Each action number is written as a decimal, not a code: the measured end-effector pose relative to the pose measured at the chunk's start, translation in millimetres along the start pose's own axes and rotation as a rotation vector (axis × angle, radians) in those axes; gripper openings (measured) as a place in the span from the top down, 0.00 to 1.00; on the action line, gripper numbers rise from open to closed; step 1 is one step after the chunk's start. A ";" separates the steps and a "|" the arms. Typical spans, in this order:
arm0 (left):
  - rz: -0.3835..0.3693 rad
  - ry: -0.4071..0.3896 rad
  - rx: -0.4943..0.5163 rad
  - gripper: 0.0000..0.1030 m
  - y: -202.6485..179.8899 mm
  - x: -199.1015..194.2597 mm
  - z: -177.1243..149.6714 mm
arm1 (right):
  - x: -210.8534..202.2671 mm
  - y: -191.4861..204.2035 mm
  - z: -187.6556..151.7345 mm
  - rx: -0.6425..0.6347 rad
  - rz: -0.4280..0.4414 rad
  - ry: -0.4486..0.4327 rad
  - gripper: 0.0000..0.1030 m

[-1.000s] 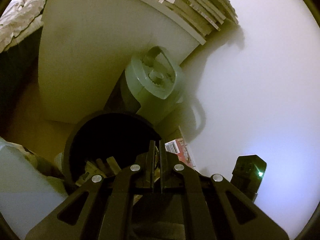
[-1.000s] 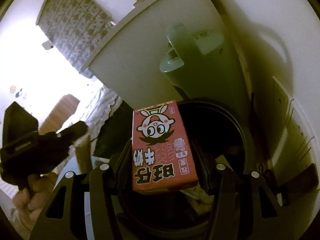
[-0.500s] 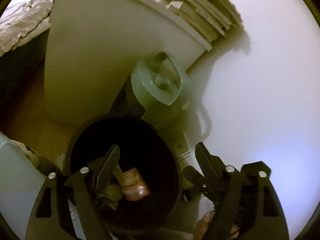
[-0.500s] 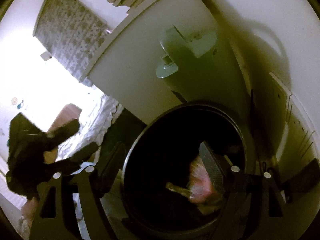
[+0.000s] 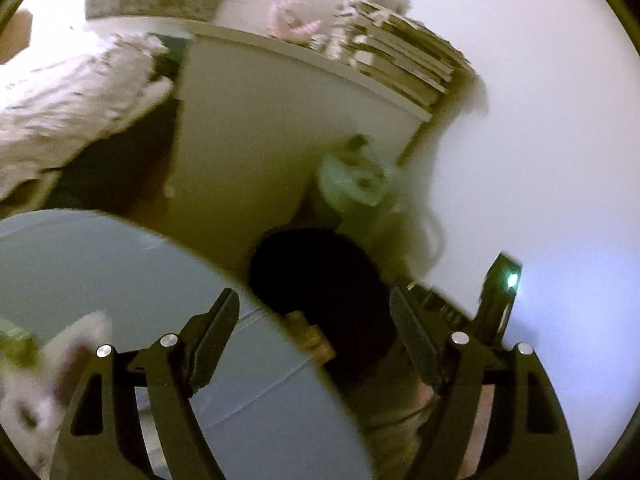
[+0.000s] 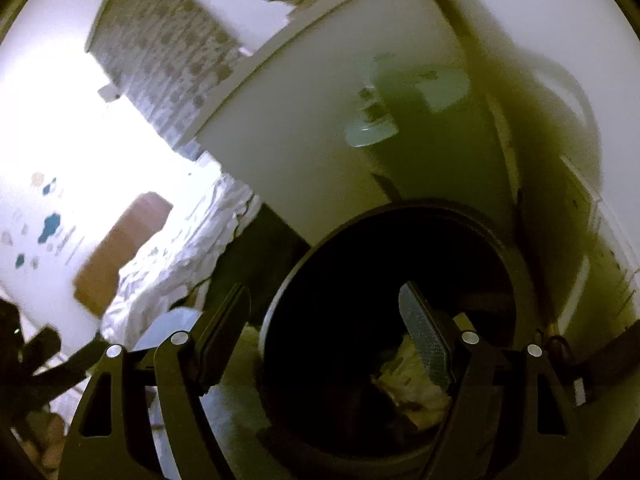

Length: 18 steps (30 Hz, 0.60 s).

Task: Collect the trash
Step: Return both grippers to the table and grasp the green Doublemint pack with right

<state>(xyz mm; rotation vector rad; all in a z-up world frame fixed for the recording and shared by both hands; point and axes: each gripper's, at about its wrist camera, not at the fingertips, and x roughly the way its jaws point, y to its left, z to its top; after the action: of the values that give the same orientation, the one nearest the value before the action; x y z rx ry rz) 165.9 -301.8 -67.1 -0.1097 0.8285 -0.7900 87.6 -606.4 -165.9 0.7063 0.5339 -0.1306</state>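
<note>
While both hand-held grippers gape empty, right hand-held gripper (image 6: pixel 324 332) above black bin (image 6: pixel 516 264), crumpled trash (image 6: pixel 412 384) inside

A home bedroom: a bed with rumpled white bedding (image 6: pixel 176 264) lies beside a white cabinet (image 5: pixel 256 128) topped with a stack of books (image 5: pixel 404 64). A round black waste bin (image 6: pixel 280 308) stands against a plain white wall (image 5: pixel 540 120).
</note>
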 end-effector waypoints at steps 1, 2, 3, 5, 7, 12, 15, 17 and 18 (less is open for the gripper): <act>0.042 -0.007 -0.002 0.25 9.8 -14.4 -8.3 | -0.1 7.7 -2.8 -0.027 0.006 0.003 0.26; 0.081 -0.010 -0.009 0.25 21.2 -28.5 -16.9 | -0.3 15.0 -5.5 -0.053 0.010 0.007 0.26; 0.105 -0.011 -0.016 0.25 30.2 -38.2 -23.1 | -0.2 21.7 -8.1 -0.077 0.016 0.011 0.26; 0.184 -0.006 -0.036 0.25 55.8 -63.8 -40.8 | -0.9 38.7 -15.7 -0.137 0.039 0.025 0.26; 0.256 0.010 -0.052 0.25 80.0 -85.1 -58.1 | -2.8 56.8 -24.7 -0.196 0.072 0.039 0.26; 0.406 0.058 -0.017 0.14 116.2 -111.9 -94.6 | -1.7 105.2 -48.1 -0.307 0.183 0.115 0.26; 0.437 0.096 0.038 0.13 122.9 -110.9 -107.0 | 2.8 152.3 -64.2 -0.415 0.258 0.194 0.26; 0.446 0.122 0.101 0.08 121.5 -104.1 -112.4 | 5.6 190.2 -73.6 -0.521 0.296 0.244 0.26; 0.450 0.129 0.125 0.07 120.5 -102.1 -114.6 | 6.9 207.8 -76.6 -0.569 0.311 0.263 0.26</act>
<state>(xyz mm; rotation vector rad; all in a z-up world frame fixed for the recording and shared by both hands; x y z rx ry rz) 114.5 -123.8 -128.5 0.2354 0.8813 -0.4238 121.4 -398.6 -96.8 0.2401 0.6668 0.3990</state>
